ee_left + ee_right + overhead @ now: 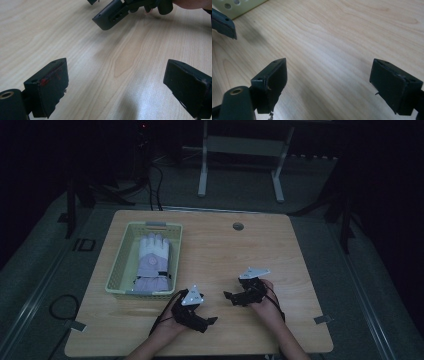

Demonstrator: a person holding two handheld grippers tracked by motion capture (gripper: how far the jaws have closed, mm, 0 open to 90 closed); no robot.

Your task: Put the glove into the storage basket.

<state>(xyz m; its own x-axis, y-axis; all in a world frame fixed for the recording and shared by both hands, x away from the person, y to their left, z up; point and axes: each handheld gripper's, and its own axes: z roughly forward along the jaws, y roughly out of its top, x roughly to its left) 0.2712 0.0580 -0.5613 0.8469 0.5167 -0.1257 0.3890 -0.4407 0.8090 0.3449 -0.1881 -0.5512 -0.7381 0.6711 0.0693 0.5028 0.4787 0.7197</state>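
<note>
1. Glove (153, 261): white and lilac, lying flat inside the basket, left of centre in the high view.
2. Basket (119, 257): pale green, on the table's left half.
3. Left gripper (214, 320): lower centre, jaws spread wide, holding nothing.
4. Right gripper (228, 296): just right of it, jaws likewise apart and empty.
5. Table (280, 250): light wood.

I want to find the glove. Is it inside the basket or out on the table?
Inside. The high view shows the glove lying flat within the walls of the green basket, fingers toward the far end.
</note>
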